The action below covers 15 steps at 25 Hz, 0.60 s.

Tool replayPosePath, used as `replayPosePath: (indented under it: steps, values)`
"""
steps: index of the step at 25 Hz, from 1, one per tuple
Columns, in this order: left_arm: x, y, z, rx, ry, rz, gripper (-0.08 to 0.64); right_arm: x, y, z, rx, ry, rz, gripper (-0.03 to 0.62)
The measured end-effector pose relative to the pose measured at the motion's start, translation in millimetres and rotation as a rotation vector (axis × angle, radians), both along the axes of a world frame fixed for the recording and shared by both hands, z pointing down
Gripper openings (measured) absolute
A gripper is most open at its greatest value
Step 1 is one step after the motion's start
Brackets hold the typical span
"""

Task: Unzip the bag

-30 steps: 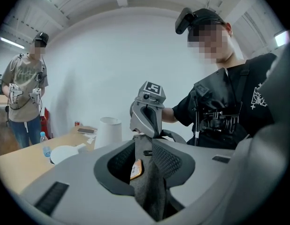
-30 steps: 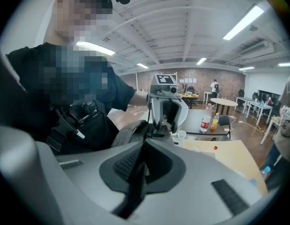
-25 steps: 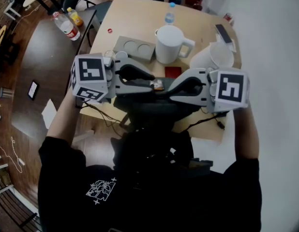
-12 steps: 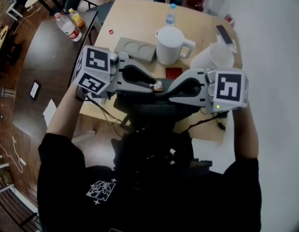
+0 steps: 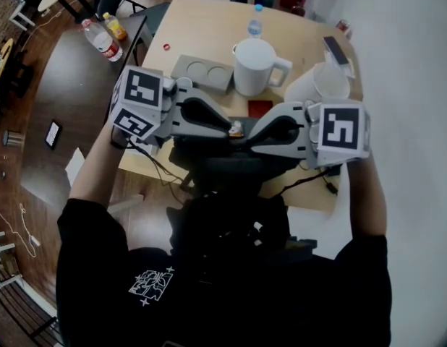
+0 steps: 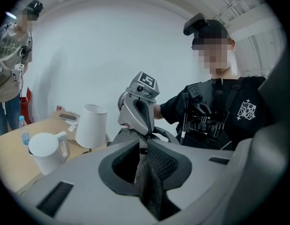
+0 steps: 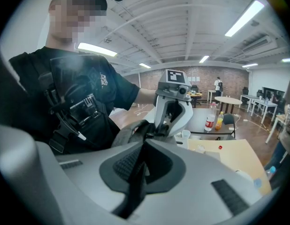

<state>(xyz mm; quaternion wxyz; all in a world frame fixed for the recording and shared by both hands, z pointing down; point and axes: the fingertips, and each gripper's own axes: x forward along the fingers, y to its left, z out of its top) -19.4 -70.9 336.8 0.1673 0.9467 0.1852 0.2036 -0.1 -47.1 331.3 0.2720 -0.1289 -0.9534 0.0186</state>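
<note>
My left gripper point(image 6: 144, 163) was closing its jaws on a fold of the dark bag point(image 5: 231, 170), held by the table point(image 5: 202, 35) edge. My right gripper point(image 7: 140, 168) pinched a thin strip point(image 7: 135, 186), perhaps the zip pull. Unzipping looked barely begun.

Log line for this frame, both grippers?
left gripper: jaws closing on bag fabric | right gripper: shut on bag | zip: not visible
</note>
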Motion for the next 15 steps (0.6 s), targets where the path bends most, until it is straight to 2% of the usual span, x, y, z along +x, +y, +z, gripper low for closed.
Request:
replayPosePath:
  steps: [4,8,10,15]
  values:
    - [-2,5,-13,-0.016,0.031,0.003,0.041,0,1,0,0.003,0.000,-0.004,0.018]
    - [-3,18,-19,-0.023,0.026,0.043,0.041,0,1,0,0.006,0.004,-0.003,0.018]
    - [-4,24,-17,0.012,-0.010,0.063,0.041,-1,1,0,0.008,0.008,-0.004,0.018]
    - [-5,26,0,0.172,-0.146,0.070,0.041,1,0,1,0.018,0.011,-0.002,0.018]
